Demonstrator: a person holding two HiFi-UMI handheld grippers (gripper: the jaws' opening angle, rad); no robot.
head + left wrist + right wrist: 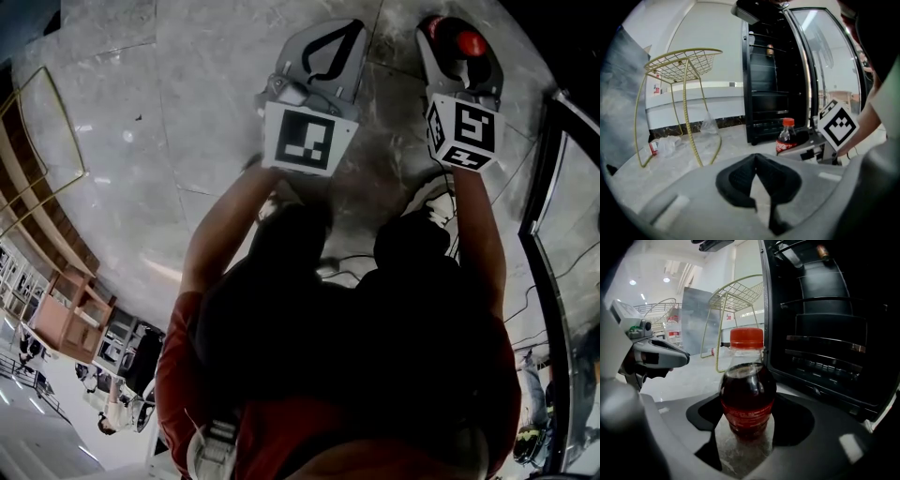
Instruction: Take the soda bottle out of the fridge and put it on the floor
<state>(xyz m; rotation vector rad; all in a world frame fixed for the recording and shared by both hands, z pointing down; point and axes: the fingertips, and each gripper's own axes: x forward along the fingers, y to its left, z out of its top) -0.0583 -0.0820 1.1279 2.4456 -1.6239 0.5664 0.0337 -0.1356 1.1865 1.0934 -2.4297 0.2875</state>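
Head view: the left tongs [349, 30] and right tongs [459, 37] are seen from above, held side by side over the pale stone floor [169, 122]. Of the soda bottle [470, 42], only the red cap is shown, between the right jaws. Left gripper view: the left jaws are closed tip to tip, with nothing held. The bottle's cap, neck and red label are visible, upright just in front of the open black fridge [768, 79]. The right tongs' marker cube [839, 124] is just beside it, and a gold wire stand [686, 65] is well to the left. Right gripper view: the pads [705, 413] are pressed against both sides of the dark bottle, so it is gripped, and its base is set on the floor. The fridge shelves [825, 338] are seen close behind.
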